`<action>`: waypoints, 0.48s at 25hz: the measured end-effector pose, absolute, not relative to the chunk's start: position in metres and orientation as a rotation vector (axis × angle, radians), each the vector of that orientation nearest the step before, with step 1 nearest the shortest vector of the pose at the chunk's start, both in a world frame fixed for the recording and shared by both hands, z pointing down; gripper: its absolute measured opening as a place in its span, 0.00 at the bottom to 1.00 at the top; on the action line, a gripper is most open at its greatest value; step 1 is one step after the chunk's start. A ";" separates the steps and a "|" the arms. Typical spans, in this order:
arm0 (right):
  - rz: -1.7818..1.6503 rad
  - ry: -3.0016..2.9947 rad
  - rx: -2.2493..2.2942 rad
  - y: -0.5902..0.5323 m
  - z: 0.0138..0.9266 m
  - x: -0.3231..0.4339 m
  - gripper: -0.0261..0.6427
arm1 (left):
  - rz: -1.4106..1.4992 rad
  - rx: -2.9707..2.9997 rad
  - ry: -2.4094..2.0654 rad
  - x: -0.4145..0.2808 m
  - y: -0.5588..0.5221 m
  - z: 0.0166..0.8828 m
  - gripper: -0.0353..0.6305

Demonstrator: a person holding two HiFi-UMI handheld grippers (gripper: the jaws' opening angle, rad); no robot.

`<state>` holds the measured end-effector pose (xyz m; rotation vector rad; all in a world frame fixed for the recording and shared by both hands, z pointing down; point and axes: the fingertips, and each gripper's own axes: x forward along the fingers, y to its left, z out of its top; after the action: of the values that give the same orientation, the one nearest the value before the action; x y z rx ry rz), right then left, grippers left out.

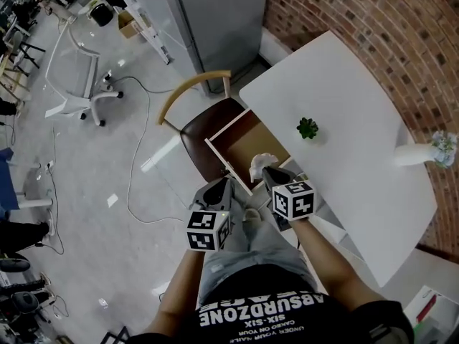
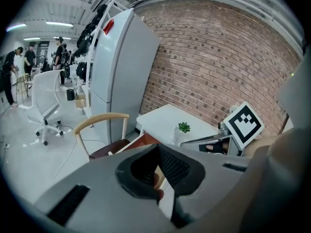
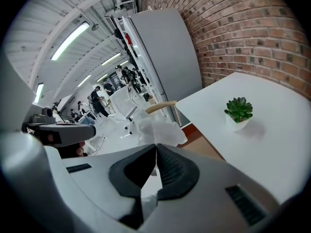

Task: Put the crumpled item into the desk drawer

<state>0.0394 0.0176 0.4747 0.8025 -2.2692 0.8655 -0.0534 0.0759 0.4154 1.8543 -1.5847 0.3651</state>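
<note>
Now the right gripper (image 1: 267, 172) is clenched on the crumpled white wad (image 1: 262, 163). The wad bunches out just past its tips and hangs over the open drawer (image 1: 244, 138) of the white desk (image 1: 344, 99). Just beside it is the left gripper (image 1: 224, 186), jaws pressed together on nothing, tips near the drawer's front. Ahead of the right gripper a small plant (image 1: 308, 128) sits on the desk. A chair (image 1: 201, 131) stands beyond the left gripper.
</note>
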 end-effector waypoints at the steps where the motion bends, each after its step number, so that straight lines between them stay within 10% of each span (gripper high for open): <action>1: 0.875 -2.262 0.808 0.016 0.477 0.039 0.04 | 0.375 1.856 -1.571 -0.053 0.075 0.418 0.06; 12: 0.917 -2.184 0.823 0.007 0.509 0.033 0.04 | 0.408 1.859 -1.514 -0.062 0.055 0.437 0.06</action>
<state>0.0331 0.0068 0.5092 0.8234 -2.1837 0.9173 -0.0618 0.0555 0.4365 1.8588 -1.5144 0.4084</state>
